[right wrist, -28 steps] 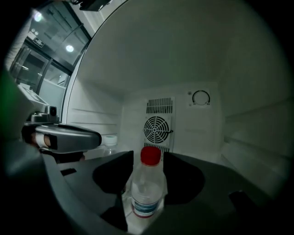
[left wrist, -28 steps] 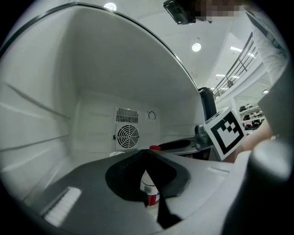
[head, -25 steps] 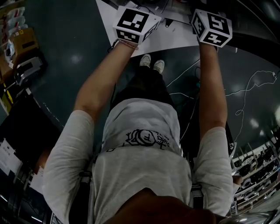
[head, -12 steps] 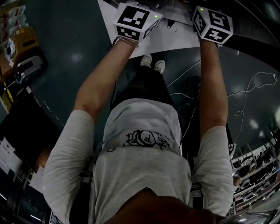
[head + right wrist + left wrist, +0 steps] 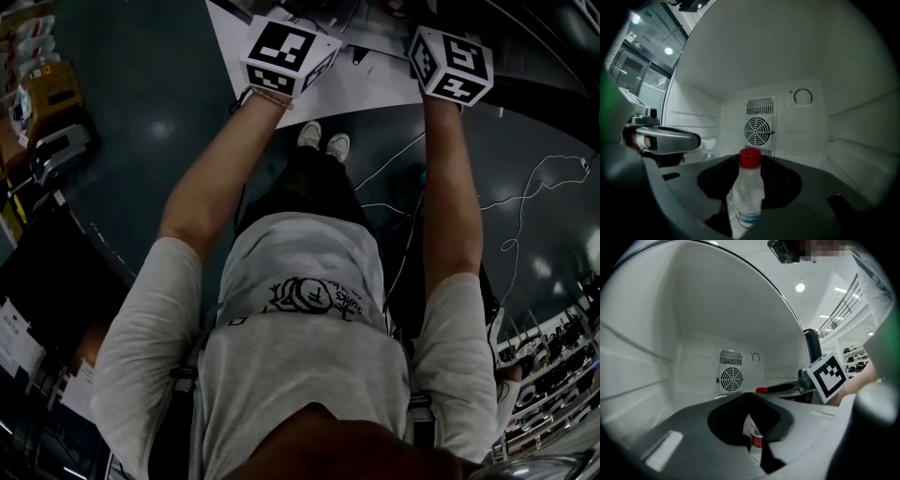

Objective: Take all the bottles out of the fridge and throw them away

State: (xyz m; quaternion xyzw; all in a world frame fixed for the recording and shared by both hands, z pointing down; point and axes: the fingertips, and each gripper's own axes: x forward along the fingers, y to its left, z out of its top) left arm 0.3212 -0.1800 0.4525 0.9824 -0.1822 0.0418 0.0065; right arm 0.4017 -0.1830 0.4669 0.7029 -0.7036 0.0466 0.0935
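Observation:
Both grippers reach into a white fridge point(image 5: 651, 333). A clear bottle with a red cap point(image 5: 749, 187) stands upright between the jaws of my right gripper point(image 5: 751, 197). Those jaws have just been closing, and a dark gap still shows beside the bottle. In the left gripper view, a bottle with a red label point(image 5: 756, 440) shows in the narrow gap of my left gripper point(image 5: 753, 430); I cannot tell whether the pads press it. A white-capped bottle point(image 5: 708, 143) sits at the left gripper's fingertip point(image 5: 691, 139). The head view shows only the marker cubes point(image 5: 286, 54) point(image 5: 452, 64).
A round fan grille point(image 5: 758, 130) and a dial point(image 5: 803, 96) are on the fridge's back wall. Ribbed shelf ledges line the side walls point(image 5: 862, 136). Cables point(image 5: 525, 202) trail over the dark floor beside the person's shoes point(image 5: 323, 141). Shelving stands at the left point(image 5: 37, 103).
The right gripper's marker cube has shifted very slightly in the head view. The left cube and arm have stayed put.

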